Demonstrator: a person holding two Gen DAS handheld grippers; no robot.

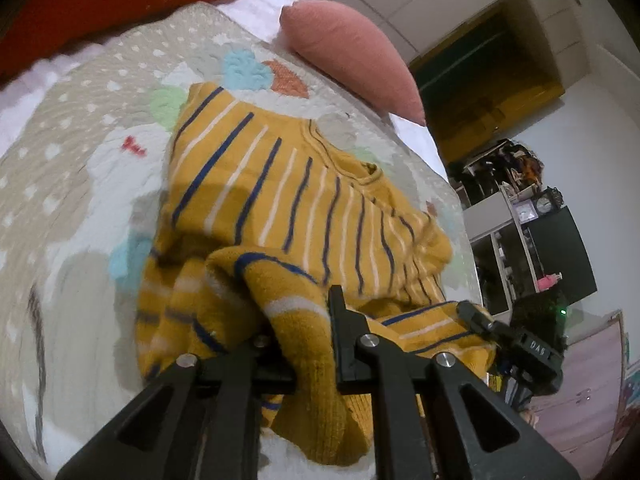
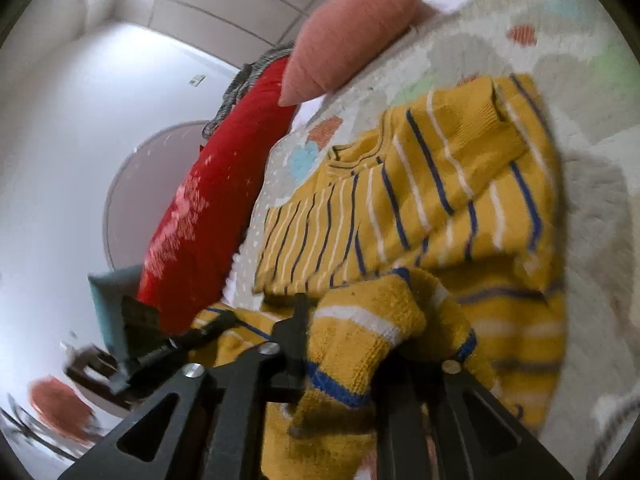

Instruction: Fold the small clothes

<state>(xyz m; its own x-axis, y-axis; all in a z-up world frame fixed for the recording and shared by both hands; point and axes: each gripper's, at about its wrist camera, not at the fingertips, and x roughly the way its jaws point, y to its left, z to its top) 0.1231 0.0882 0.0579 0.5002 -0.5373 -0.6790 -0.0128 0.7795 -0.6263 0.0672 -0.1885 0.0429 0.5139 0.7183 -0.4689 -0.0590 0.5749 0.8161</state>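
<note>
A mustard-yellow knit sweater (image 1: 280, 192) with blue and white stripes lies on a patterned quilt (image 1: 80, 152). My left gripper (image 1: 304, 332) is shut on the sweater's bottom hem and holds it lifted and folded over toward the collar. The right gripper shows in the left wrist view (image 1: 480, 320) gripping the same hem at the right. In the right wrist view my right gripper (image 2: 344, 344) is shut on the hem of the sweater (image 2: 420, 200), with fabric bunched between its fingers. One sleeve is folded over the body.
A pink pillow (image 1: 352, 52) and a red cushion (image 1: 100, 4) lie at the head of the bed; both show in the right wrist view, pink pillow (image 2: 352, 28), red cushion (image 2: 208, 220). Shelves and furniture (image 1: 520, 220) stand beyond the bed's right edge.
</note>
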